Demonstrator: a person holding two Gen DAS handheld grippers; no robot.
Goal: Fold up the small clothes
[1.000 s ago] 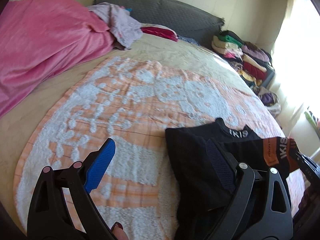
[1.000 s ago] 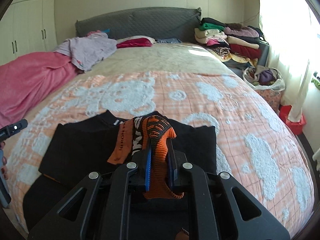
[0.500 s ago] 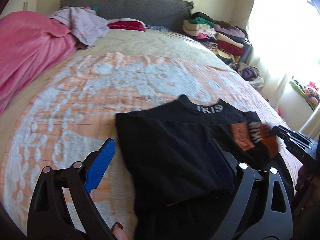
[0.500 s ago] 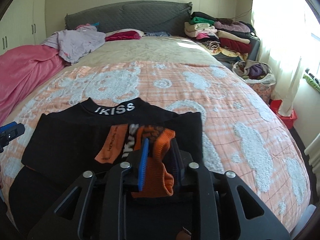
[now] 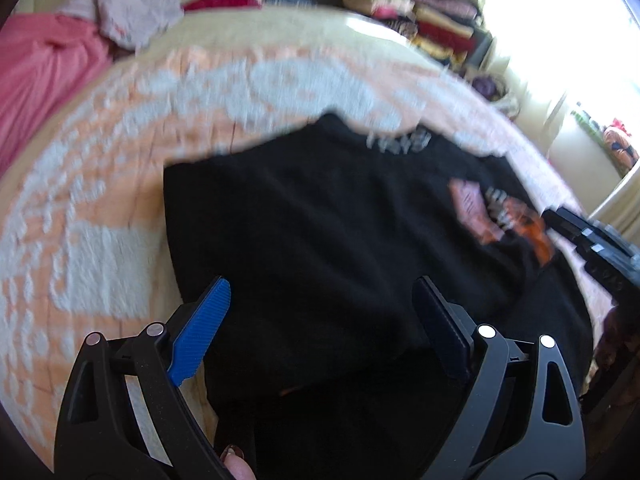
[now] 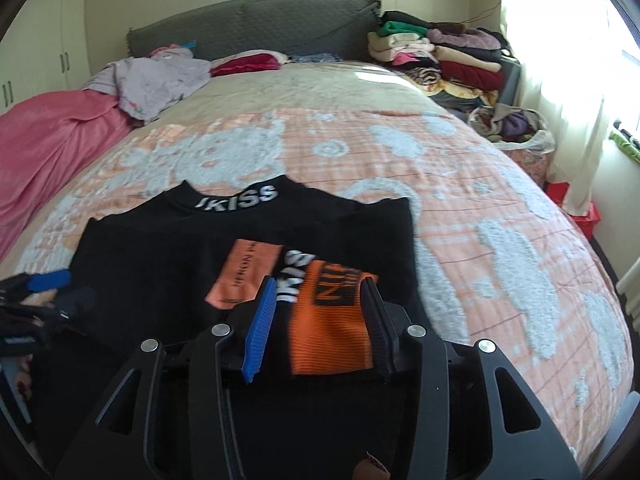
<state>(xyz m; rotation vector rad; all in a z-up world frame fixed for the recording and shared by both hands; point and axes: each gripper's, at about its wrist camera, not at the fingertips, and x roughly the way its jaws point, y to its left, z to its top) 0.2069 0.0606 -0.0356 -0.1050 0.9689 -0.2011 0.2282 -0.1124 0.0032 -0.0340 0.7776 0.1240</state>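
Observation:
A small black top (image 6: 168,264) with white "IKISS" lettering at the collar lies flat on the bed; it also shows, blurred, in the left wrist view (image 5: 320,220). Its sleeve with the orange cuff (image 6: 332,316) is folded across the body. My right gripper (image 6: 320,300) is open, its jaws standing on either side of the orange cuff, which lies flat between them. My left gripper (image 5: 324,316) is open and empty above the top's left half. The right gripper appears at the right edge of the left wrist view (image 5: 592,236).
An orange and white blanket (image 6: 480,184) covers the bed. A pink blanket (image 6: 52,140) and a lilac garment (image 6: 156,80) lie at the far left. Folded clothes (image 6: 448,52) are stacked at the far right, with a laundry basket (image 6: 512,128) beside the bed.
My right gripper opened and released the orange cuff, which now lies flat on the top. My left gripper swung right over the black top.

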